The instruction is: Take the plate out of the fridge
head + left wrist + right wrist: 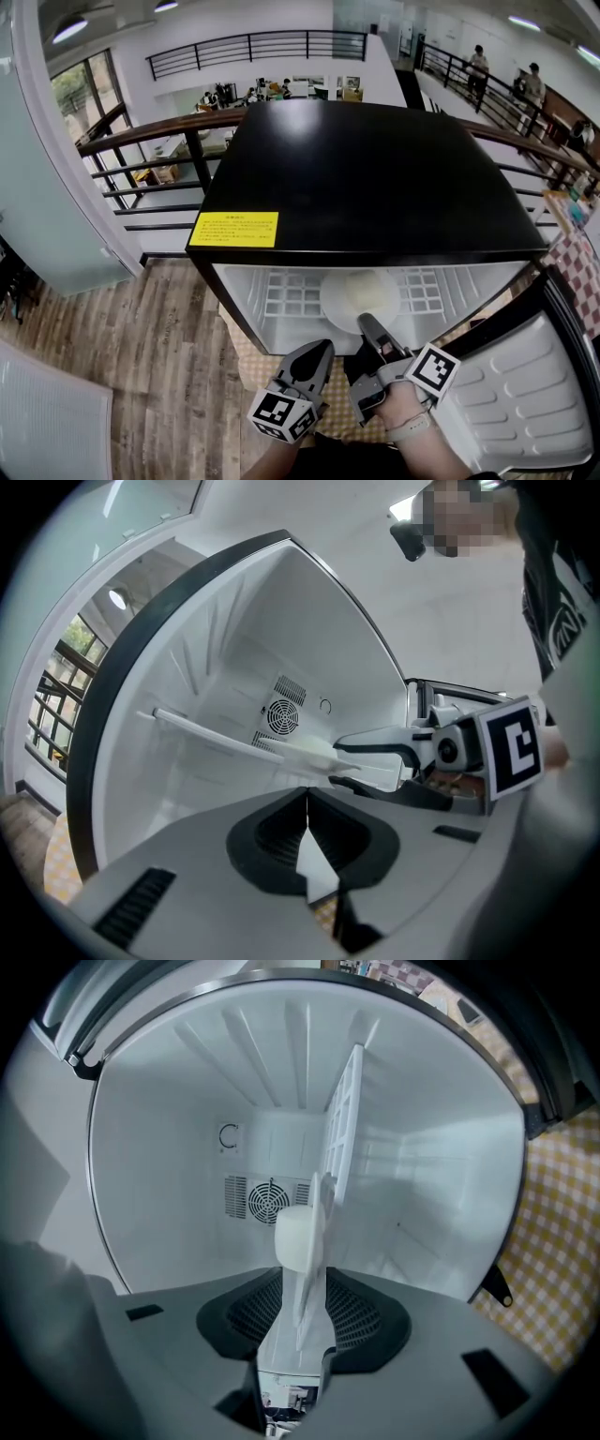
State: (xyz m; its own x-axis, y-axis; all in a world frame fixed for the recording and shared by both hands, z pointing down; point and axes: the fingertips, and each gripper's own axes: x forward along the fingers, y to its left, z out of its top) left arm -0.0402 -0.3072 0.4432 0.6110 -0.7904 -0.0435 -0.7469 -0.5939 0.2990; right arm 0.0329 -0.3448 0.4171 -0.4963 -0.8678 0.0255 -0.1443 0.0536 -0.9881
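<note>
Plate (361, 298) inside the fridge (375, 178), lower middle of the head view. Lies flat on the white grid shelf (291, 292), close to the shelf's front edge. Carries a pale round lump at its centre. Shows edge-on in the right gripper view, middle of the frame, as a thin white plate (307, 1241) against the shelf (342, 1129).

Around the plate, bare white fridge walls, well apart from its rim on both sides. Behind it, well back on the rear wall, a round fan grille (269, 1200). Open room above the shelf up to the fridge ceiling. Open at the front too, with the door (525, 394) swung wide to the lower right of the head view. On the black top, toward the left, a yellow label (234, 229). Beyond the fridge, a dark railing (141, 141); at lower left, wood floor (103, 347).

Right gripper (368, 323) reaching into the fridge mouth, pinching the plate's near rim (302, 1312). From the left gripper view, right of centre, the same grip from the side (352, 761): one jaw above the rim, one below, plate (309, 754) at the shelf's (206, 731) front end.

Left gripper (322, 347) just outside the fridge front, beside the right one. Jaws pressed together (307, 803), gripping nothing.
</note>
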